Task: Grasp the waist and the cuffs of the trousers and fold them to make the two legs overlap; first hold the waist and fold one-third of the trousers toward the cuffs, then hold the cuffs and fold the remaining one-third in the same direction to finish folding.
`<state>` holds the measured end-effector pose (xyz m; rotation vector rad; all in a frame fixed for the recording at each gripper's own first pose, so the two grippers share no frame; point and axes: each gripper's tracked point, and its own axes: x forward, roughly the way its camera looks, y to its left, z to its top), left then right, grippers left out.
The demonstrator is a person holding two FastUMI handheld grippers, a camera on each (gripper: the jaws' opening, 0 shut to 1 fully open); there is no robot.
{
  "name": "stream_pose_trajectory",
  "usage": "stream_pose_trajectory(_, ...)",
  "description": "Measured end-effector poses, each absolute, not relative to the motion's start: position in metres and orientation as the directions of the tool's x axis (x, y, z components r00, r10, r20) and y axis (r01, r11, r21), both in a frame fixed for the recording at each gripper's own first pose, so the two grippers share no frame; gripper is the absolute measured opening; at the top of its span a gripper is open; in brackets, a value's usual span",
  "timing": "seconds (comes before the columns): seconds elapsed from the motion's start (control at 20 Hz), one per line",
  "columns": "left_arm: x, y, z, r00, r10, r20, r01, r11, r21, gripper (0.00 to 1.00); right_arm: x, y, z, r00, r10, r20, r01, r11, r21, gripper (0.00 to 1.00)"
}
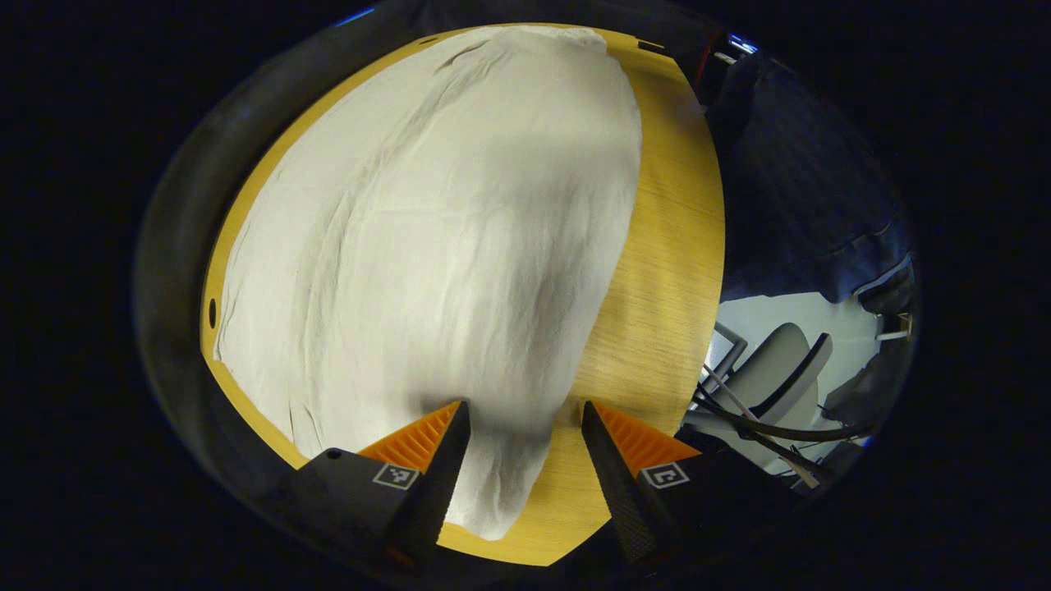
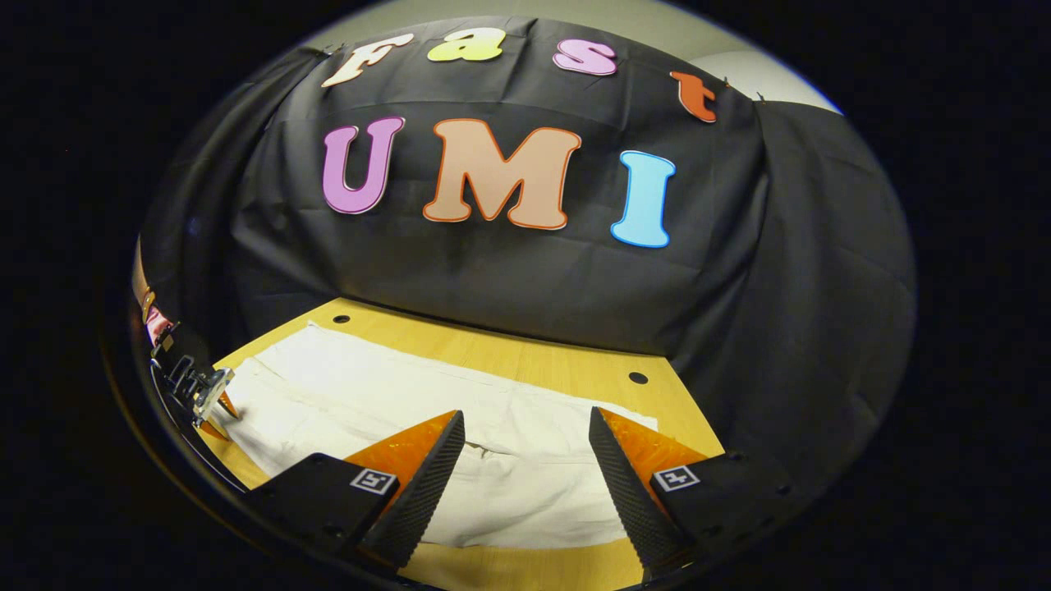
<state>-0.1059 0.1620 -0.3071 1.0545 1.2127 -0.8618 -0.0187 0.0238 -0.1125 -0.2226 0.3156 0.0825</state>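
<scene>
White trousers lie flat on the wooden table, filling centre and upper left of the left gripper view; in the right gripper view the trousers run across the lower centre of frame. Which end is waist and which cuffs: cannot tell w/ certainty. Judgement: step in hand is the first grasp, nothing lifted yet. To do it well: each claw takes one end at the edge nearest it, biting all layers w/o snagging the table, then both carry across together so legs overlap edge to edge, cloth kept taut, no drag creases. Left gripper: jaws wide open, holding nothing, fabric end lying between them at lower centre; contact w/ cloth cannot be told. Right gripper: jaws wide apart, empty, poised over the near trouser edge. Left gripper also seen at the lower left of the right gripper view, beside the far end of the garment.
</scene>
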Motion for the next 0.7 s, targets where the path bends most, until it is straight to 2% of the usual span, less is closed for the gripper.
stream_pose_trajectory(0.3, -0.110, 0.167, -0.309, 0.095, 0.047, -0.994, 0.954, 0.279, 0.104, 0.80, -0.010, 0.037, -0.130, 0.930, 0.093, -0.355, -0.172, 0.965, -0.197, 0.98)
stream_pose_trajectory(0.45, -0.112, 0.169, -0.307, 0.086, 0.070, -0.994, 0.956, 0.274, 0.102, 0.79, -0.005, 0.038, -0.139, 0.916, 0.121, -0.382, -0.204, 0.961, -0.185, 0.98)
stream_pose_trajectory(0.55, -0.110, 0.168, -0.306, 0.086, 0.080, -0.993, 0.955, 0.278, 0.105, 0.75, -0.003, 0.036, -0.143, 0.907, 0.141, -0.397, -0.231, 0.955, -0.187, 0.97)
stream_pose_trajectory(0.65, -0.105, 0.165, -0.303, 0.088, 0.086, -0.992, 0.950, 0.291, 0.109, 0.64, -0.004, 0.032, -0.151, 0.891, 0.163, -0.424, -0.260, 0.949, -0.180, 0.97)
stream_pose_trajectory(0.7, -0.102, 0.164, -0.302, 0.086, 0.093, -0.992, 0.951, 0.290, 0.109, 0.48, -0.004, 0.030, -0.154, 0.882, 0.179, -0.436, -0.277, 0.945, -0.174, 0.98)
